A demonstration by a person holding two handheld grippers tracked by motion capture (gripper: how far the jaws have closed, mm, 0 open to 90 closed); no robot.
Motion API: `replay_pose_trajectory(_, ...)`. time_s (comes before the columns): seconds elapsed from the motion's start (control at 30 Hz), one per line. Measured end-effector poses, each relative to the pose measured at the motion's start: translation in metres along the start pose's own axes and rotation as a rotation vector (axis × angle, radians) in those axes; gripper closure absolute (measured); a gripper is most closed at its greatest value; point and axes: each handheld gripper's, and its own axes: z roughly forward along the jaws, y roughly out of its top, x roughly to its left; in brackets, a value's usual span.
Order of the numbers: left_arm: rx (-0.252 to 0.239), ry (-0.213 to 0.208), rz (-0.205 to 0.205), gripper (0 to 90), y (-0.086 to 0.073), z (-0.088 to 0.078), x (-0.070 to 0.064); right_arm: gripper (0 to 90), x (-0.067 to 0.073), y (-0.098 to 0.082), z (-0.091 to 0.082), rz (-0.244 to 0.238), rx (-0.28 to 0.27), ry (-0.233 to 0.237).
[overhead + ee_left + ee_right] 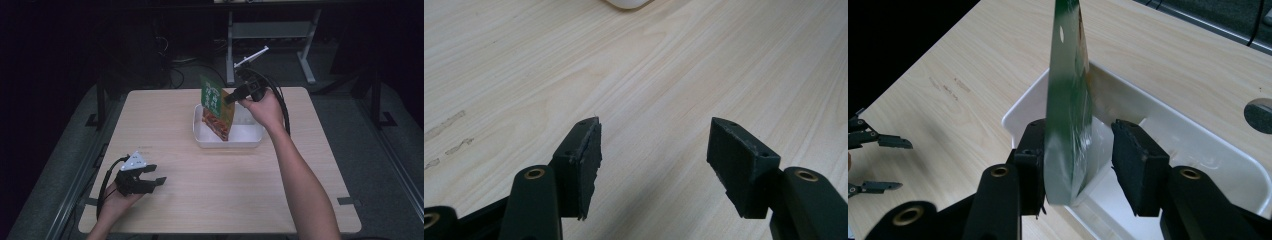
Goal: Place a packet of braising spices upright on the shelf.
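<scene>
A green and orange food packet (216,107) stands upright on its edge in a white tray (251,141) at the table's far middle. My right gripper (230,97) reaches it from the right, near its top. In the right gripper view the packet (1068,110) sits between the jaws, leaning against the left pad, with a gap to the right pad, so my right gripper (1075,145) is open around it. My left gripper (155,174) lies low over the table at the front left, open, with nothing between its fingers (584,155).
The wooden table (200,200) is bare around the tray. In the right gripper view a round hole (1260,114) in the tabletop lies beyond the tray (1198,145). Desk legs and cables stand behind the table's far edge.
</scene>
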Motion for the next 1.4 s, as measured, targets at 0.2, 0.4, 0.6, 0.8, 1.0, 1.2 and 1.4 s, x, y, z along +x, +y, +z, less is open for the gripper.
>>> replay_pose_trajectory(0.2,0.003,0.001,0.001,38.2,0.000,0.000,0.000,56.2,-0.003,-0.008,-0.002,0.012,-0.001,0.003)
replay_pose_trajectory(0.4,0.003,0.001,0.001,38.1,0.000,0.000,0.000,55.5,-0.003,-0.011,-0.003,0.007,0.002,0.011)
replay_pose_trajectory(0.6,0.003,0.001,0.001,38.1,0.000,0.000,0.000,53.3,-0.002,-0.017,-0.004,0.001,0.010,0.026)
replay_pose_trajectory(0.8,0.005,0.000,0.000,38.0,0.000,0.000,0.000,51.9,-0.001,-0.026,-0.006,0.000,0.015,0.034)
replay_pose_trajectory(1.0,0.007,-0.001,-0.002,38.0,0.000,0.000,-0.001,50.5,-0.002,-0.037,-0.010,-0.005,0.018,0.045)
replay_pose_trajectory(1.2,0.008,-0.001,-0.003,37.9,0.000,0.001,-0.001,49.2,-0.003,-0.051,-0.017,-0.008,0.013,0.057)
replay_pose_trajectory(1.4,0.014,-0.002,0.001,37.9,0.000,0.001,-0.001,48.3,-0.007,-0.067,-0.022,0.002,0.008,0.069)
